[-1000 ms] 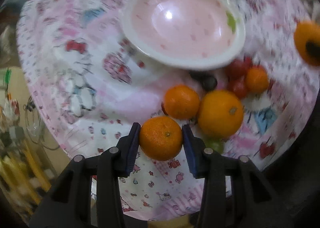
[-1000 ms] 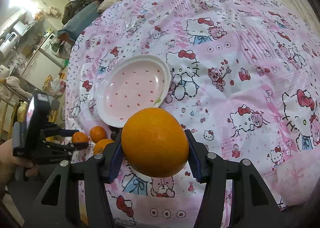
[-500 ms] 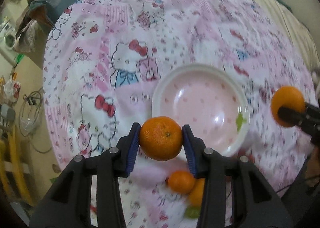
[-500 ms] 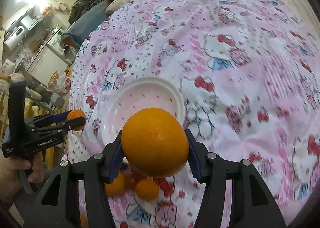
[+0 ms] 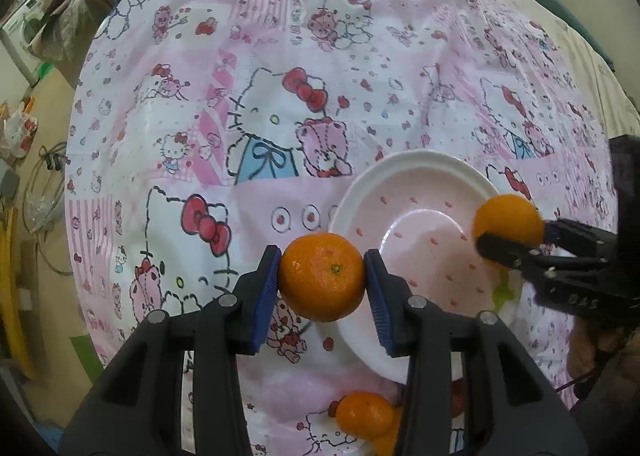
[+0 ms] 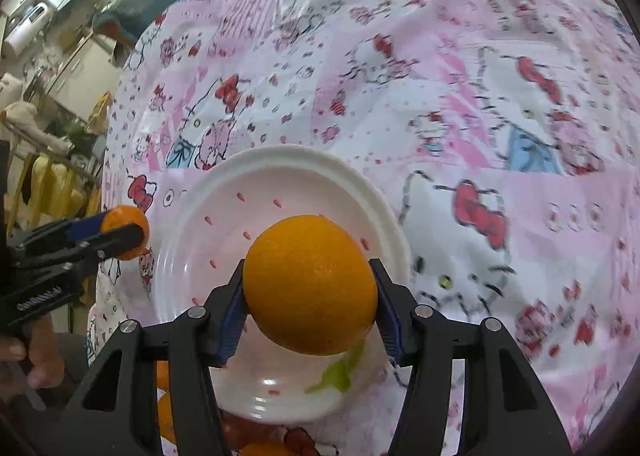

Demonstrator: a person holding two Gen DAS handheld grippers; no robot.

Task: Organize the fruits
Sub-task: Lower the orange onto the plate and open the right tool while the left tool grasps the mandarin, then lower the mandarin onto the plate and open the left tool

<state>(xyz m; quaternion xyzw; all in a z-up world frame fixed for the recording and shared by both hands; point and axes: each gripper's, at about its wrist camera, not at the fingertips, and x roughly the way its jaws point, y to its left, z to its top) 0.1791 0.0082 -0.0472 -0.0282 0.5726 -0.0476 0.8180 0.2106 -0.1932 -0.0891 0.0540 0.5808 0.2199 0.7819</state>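
Observation:
My left gripper point(image 5: 322, 280) is shut on a small orange tangerine point(image 5: 322, 276) and holds it above the left rim of the pink-and-white plate point(image 5: 416, 183). My right gripper point(image 6: 310, 296) is shut on a larger orange point(image 6: 310, 284) above the plate point(image 6: 280, 159). In the left wrist view the right gripper point(image 5: 516, 236) and its orange point(image 5: 506, 215) hang over the plate's right side. In the right wrist view the left gripper point(image 6: 124, 234) with its tangerine point(image 6: 126, 221) is at the plate's left edge. The plate is empty apart from a green mark.
A pink cartoon-print cloth point(image 5: 260, 115) covers the round table. More oranges point(image 5: 364, 414) and small red fruits point(image 6: 240, 428) lie on the cloth near the plate's near edge. Room clutter and a floor drop lie beyond the table's left edge point(image 5: 76, 143).
Both grippers have lifted their fruit from the pile and moved over the plate. The right gripper has come in over the plate; the left has risen to its left rim.

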